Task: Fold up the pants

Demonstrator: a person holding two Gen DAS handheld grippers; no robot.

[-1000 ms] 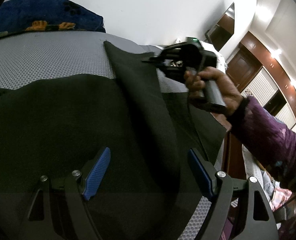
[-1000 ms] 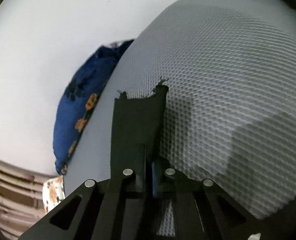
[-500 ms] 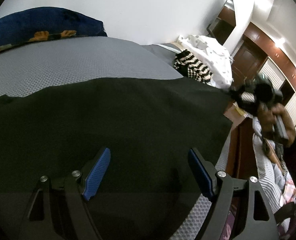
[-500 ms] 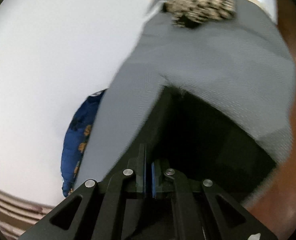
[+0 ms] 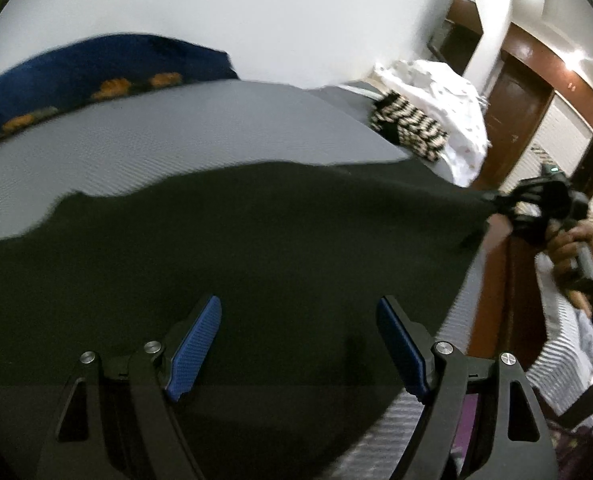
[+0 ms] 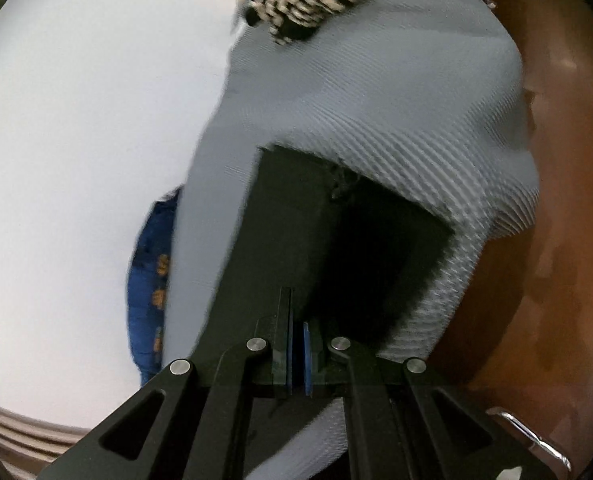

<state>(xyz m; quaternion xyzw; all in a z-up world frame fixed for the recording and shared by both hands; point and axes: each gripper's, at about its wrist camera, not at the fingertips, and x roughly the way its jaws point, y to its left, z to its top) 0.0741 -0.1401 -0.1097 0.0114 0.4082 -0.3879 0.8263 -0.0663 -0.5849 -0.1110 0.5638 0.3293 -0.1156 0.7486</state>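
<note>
the grey bed (image 5: 216, 128) stands against a white wall, a wooden door (image 5: 512, 100) beyond its far corner. black pants (image 5: 256, 240) lie spread across the bed to its right edge. a striped cloth (image 5: 408, 124) sits near the bed's far corner. the left gripper (image 5: 296, 344) hangs open above the pants; the right gripper (image 6: 298, 344) pinches their edge past the bed's side.

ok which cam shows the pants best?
Left wrist: the pants spread wide across the bed, one corner pinched in the right hand-held gripper. Right wrist shows only a dark strip running from its shut jaws.
</note>
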